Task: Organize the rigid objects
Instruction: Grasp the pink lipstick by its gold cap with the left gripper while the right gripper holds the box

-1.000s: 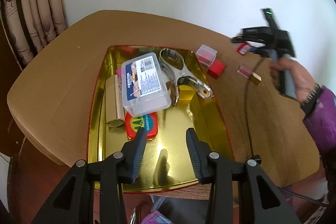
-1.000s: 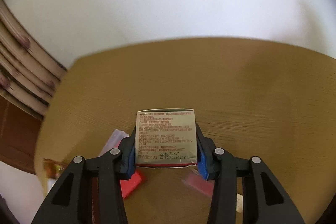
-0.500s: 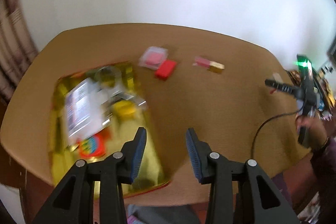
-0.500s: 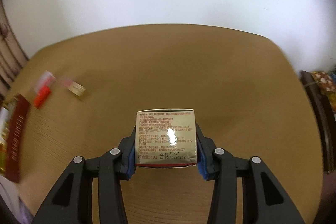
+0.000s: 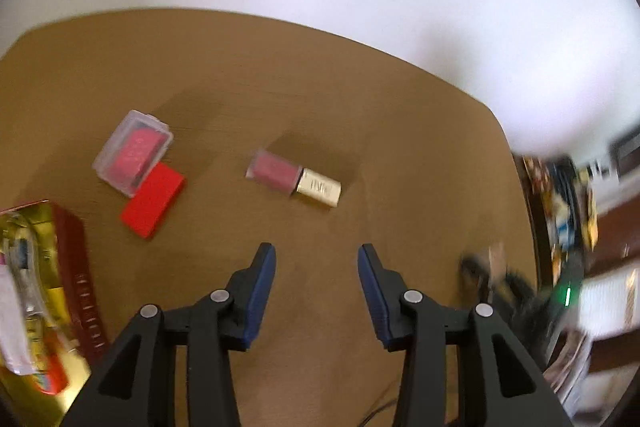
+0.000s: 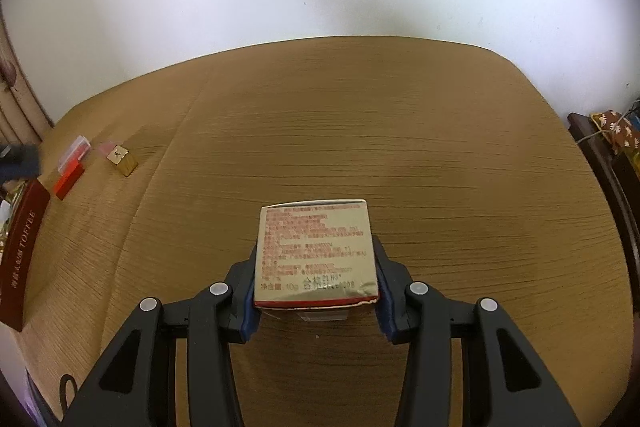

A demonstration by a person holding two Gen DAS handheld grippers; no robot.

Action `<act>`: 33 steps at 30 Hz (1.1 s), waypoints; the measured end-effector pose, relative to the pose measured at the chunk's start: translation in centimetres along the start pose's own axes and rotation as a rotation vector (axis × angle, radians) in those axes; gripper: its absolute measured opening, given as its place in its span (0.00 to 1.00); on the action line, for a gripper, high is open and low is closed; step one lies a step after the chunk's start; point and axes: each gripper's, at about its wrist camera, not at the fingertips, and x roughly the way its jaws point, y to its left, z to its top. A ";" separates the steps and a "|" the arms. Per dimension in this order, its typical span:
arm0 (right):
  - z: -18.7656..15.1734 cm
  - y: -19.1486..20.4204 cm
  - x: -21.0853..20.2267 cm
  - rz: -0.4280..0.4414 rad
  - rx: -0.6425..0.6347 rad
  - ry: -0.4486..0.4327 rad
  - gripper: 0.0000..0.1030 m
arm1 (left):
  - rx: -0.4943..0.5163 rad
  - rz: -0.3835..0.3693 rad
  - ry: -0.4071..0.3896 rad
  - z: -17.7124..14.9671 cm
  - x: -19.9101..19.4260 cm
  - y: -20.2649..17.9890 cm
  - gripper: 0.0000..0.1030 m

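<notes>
Shiny gold carton (image 6: pixel 316 253) – flat, red fine print – sits clamped in the right gripper (image 6: pixel 316 267); the left gripper (image 5: pixel 316 267) is opening, empty, above the woodgrain table (image 5: pixel 360 99).

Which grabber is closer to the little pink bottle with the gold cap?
Left. The left gripper, empty with jaws opening, hovers just short of the pink bottle. The right gripper, clamped on a gold box, is far across the table from it.
</notes>
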 end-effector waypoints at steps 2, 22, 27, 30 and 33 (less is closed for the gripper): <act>-0.1 0.3 0.4 0.006 -0.003 -0.004 0.42 | -0.045 0.024 0.001 1.1 1.0 -0.5 0.42; -0.2 -1.2 -0.8 0.171 0.013 -0.048 0.42 | -0.480 0.163 0.124 4.1 9.6 0.6 0.44; -0.2 -1.8 -1.0 0.187 0.022 -0.049 0.43 | -0.482 0.182 0.117 4.0 10.2 -0.2 0.47; -0.3 -2.3 -1.3 0.186 0.026 -0.050 0.44 | -0.488 0.194 0.106 3.6 10.1 -0.3 0.30; -0.2 -2.5 -1.4 0.181 0.029 -0.047 0.44 | -0.495 0.194 0.092 3.1 9.7 0.0 0.20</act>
